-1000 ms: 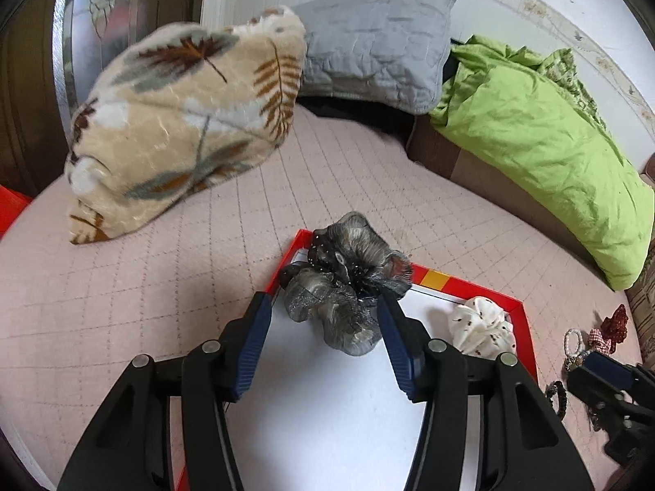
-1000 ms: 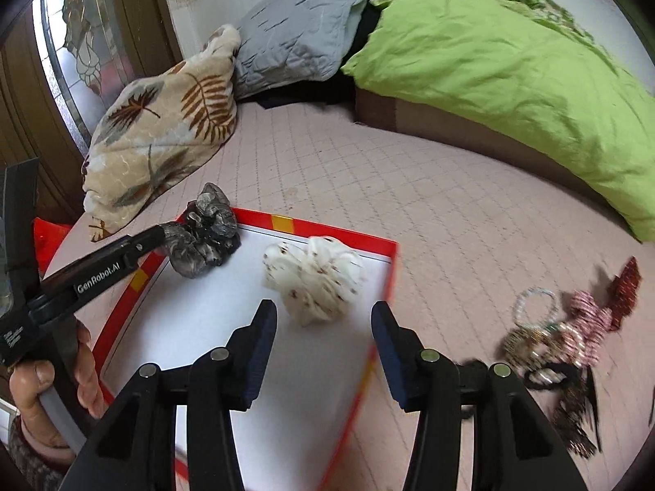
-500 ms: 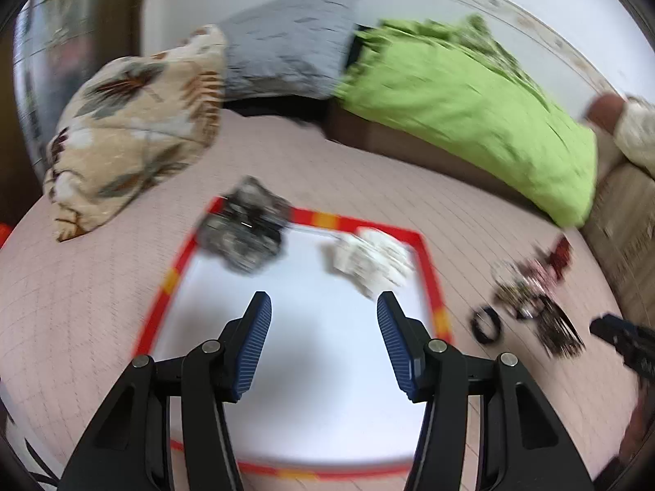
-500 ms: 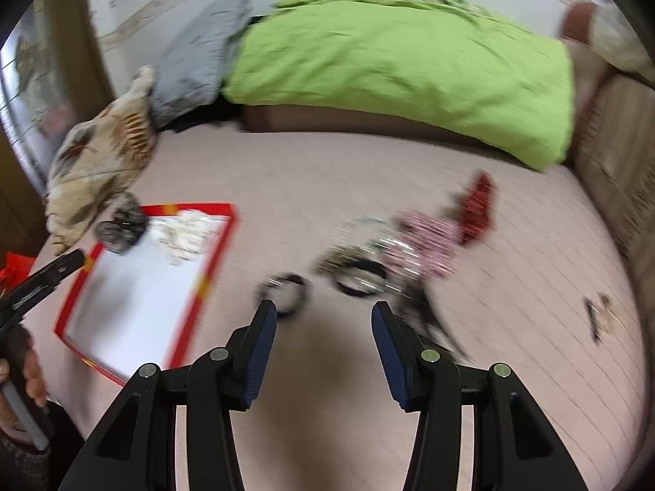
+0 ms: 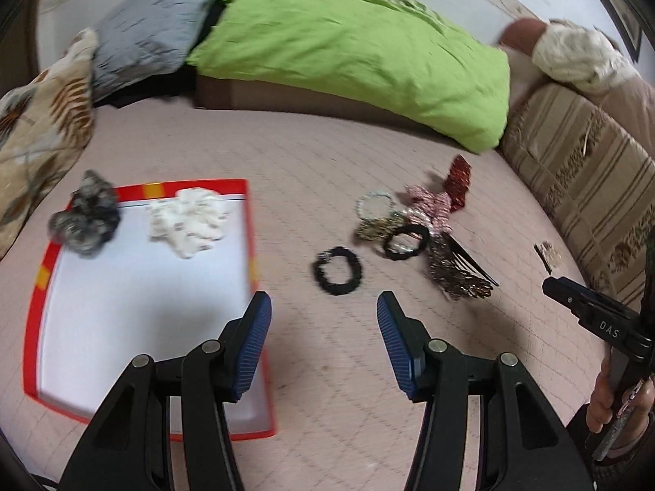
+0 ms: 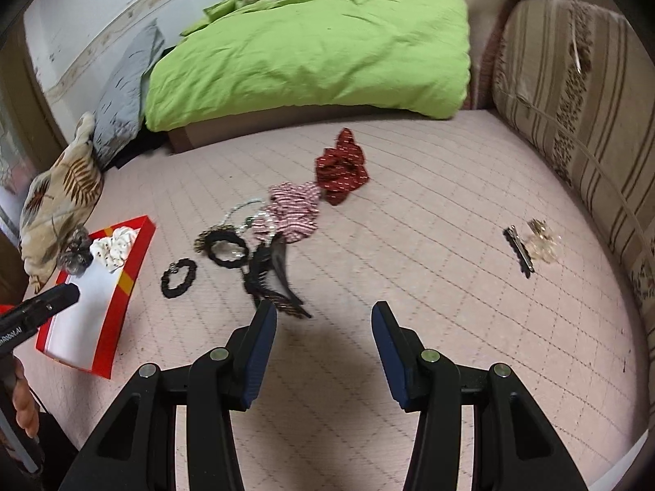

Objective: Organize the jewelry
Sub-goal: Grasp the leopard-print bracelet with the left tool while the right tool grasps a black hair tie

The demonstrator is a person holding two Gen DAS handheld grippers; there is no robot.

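Observation:
A red-rimmed white tray (image 5: 247, 221) (image 6: 137, 260) lies on the pink bed cover and holds a grey scrunchie (image 5: 86, 217) and a white scrunchie (image 5: 186, 221). To its right lies a black scrunchie (image 5: 337, 271) (image 6: 178, 278), then a pile with a second black band (image 5: 405, 241), a red-white checked scrunchie (image 6: 292, 212), a dark red scrunchie (image 6: 342, 167) and a dark comb clip (image 6: 272, 274). My left gripper (image 5: 323, 341) is open and empty, near the black scrunchie. My right gripper (image 6: 323, 352) is open and empty, near the pile.
A black hair clip (image 6: 518, 247) and a pale clip (image 6: 542, 241) lie apart at the right. A green duvet (image 6: 311, 53), a grey pillow (image 5: 151, 28) and a leaf-print pillow (image 6: 57, 196) line the back. A striped cushion (image 6: 573, 94) bounds the right side.
Both grippers have swung right, away from the tray, toward the loose items. The left gripper has let go of the grey scrunchie, which lies in the tray's far left corner.

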